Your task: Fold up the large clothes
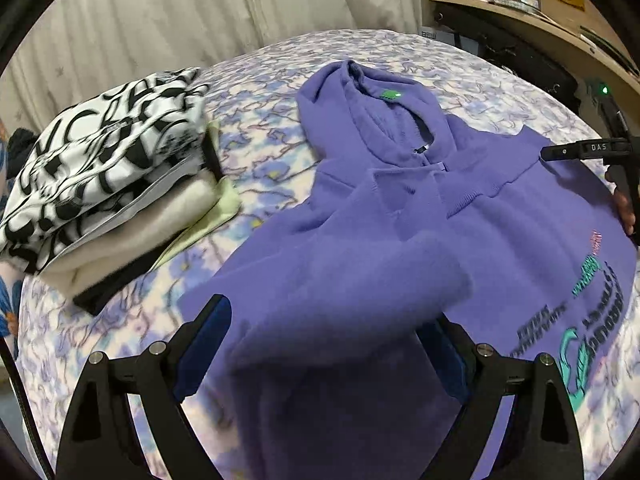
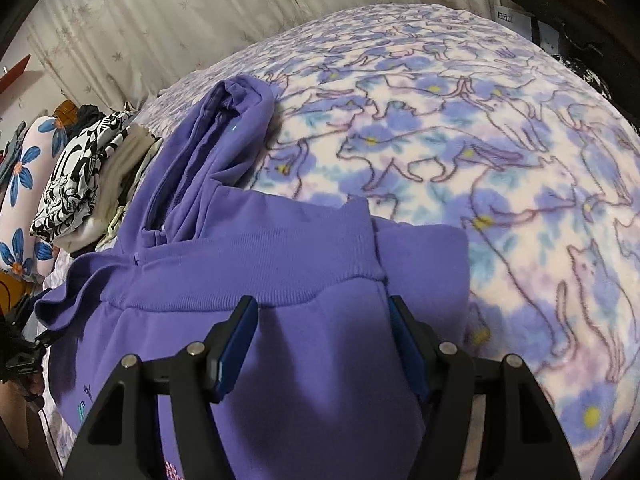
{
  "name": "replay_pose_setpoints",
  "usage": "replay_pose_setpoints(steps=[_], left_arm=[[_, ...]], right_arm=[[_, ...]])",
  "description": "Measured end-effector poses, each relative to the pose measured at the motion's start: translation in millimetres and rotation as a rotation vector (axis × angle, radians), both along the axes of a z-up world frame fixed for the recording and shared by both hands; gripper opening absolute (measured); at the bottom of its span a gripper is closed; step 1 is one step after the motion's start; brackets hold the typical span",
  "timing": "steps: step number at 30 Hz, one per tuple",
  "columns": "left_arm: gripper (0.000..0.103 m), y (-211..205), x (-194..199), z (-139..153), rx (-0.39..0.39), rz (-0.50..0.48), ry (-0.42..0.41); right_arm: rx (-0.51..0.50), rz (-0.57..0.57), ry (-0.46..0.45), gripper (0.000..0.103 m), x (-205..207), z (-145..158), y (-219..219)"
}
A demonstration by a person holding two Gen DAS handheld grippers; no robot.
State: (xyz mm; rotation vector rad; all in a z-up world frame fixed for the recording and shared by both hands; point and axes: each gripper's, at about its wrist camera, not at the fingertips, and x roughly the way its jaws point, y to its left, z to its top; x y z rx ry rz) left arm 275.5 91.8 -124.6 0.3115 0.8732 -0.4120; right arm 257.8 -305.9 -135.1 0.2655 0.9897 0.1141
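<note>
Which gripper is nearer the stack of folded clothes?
Left. The left gripper sits over the hoodie beside the stack of folded clothes; the right gripper is at the hoodie's opposite side.

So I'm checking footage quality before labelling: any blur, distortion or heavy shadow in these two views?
Left wrist view: strong fisheye bulge with dark corners, the purple cotton hoodie motion-smeared near the lens, its printed lettering soft. Right wrist view: the same barrel distortion, the floral fleece blanket fairly sharp, and dark shadow on the hoodie fabric between the jaws.
</note>
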Motion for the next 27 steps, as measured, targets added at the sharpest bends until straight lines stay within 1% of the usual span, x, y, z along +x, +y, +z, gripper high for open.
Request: replay_pose_setpoints(steps=[1, 2, 3, 4, 5, 6, 7, 8, 10, 12, 14, 15, 16, 17, 19, 21, 22, 25, 26, 27], left_arm=[[0.079, -2, 1, -2, -0.013, -0.003, -0.005], [0.054, -3, 5, -3, -0.025, -0.002, 0.001], [0.029, -4, 8, -5, -0.026, 0.013, 0.018], [0.022, -2, 15, -8, -0.029, 0.049, 0.045], [0.018, 3, 20, -9, -0.037, 0.092, 0.063], [0.016, 11, 26, -7, -0.084, 0.128, 0.085], [0.015, 17, 29, -4, -0.124, 0.148, 0.098], [0.015, 23, 32, 1, -0.164, 0.170, 0.111], [0.014, 29, 36, 10, -0.226, 0.192, 0.129], [0.014, 28, 40, 18, -0.255, 0.196, 0.134], [0.014, 24, 47, 20, -0.262, 0.204, 0.132], [0.014, 23, 54, 18, -0.263, 0.213, 0.134], [0.014, 23, 62, 14, -0.268, 0.224, 0.146], [0.015, 24, 71, 7, -0.281, 0.245, 0.175], [0.019, 30, 90, -15, -0.309, 0.293, 0.264], [0.036, 33, 103, -37, -0.303, 0.350, 0.322], [0.039, 37, 106, -46, -0.317, 0.378, 0.338], [0.042, 47, 105, -48, -0.403, 0.402, 0.352], [0.045, 49, 103, -45, -0.406, 0.402, 0.346], [0.053, 50, 100, -39, -0.387, 0.409, 0.321]], right_arm=[[-0.017, -0.007, 0.011, 0.049, 0, -2, 0], [-0.025, -0.013, 0.018, 0.033, 0, -3, 0], [-0.029, -0.022, 0.020, 0.021, -2, -3, -2], [-0.021, -0.025, 0.014, 0.017, -5, -2, -5], [-0.007, -0.026, 0.006, 0.011, -9, 0, -7], [0.000, -0.031, -0.012, 0.008, -14, 4, -9], [0.001, -0.035, -0.030, 0.008, -18, 8, -10], [0.000, -0.040, -0.068, 0.007, -26, 17, -10], [-0.002, -0.052, -0.128, 0.007, -35, 33, -10], [0.007, -0.087, -0.209, 0.007, -43, 55, -15], [0.019, -0.124, -0.245, 0.007, -40, 67, -21], [0.016, -0.136, -0.246, 0.007, -35, 67, -22], [0.005, -0.149, -0.228, 0.007, -26, 64, -23], [-0.006, -0.161, -0.201, 0.007, -18, 56, -23], [-0.040, -0.174, -0.114, 0.007, 0, 33, -20], [-0.055, -0.190, -0.018, 0.009, 12, 7, -21], [-0.039, -0.202, 0.030, 0.009, 17, -8, -23], [-0.016, -0.212, 0.010, 0.013, 11, -3, -25], [-0.024, -0.213, 0.010, 0.017, 10, 2, -24], [-0.034, -0.215, 0.003, 0.020, 8, 6, -24]])
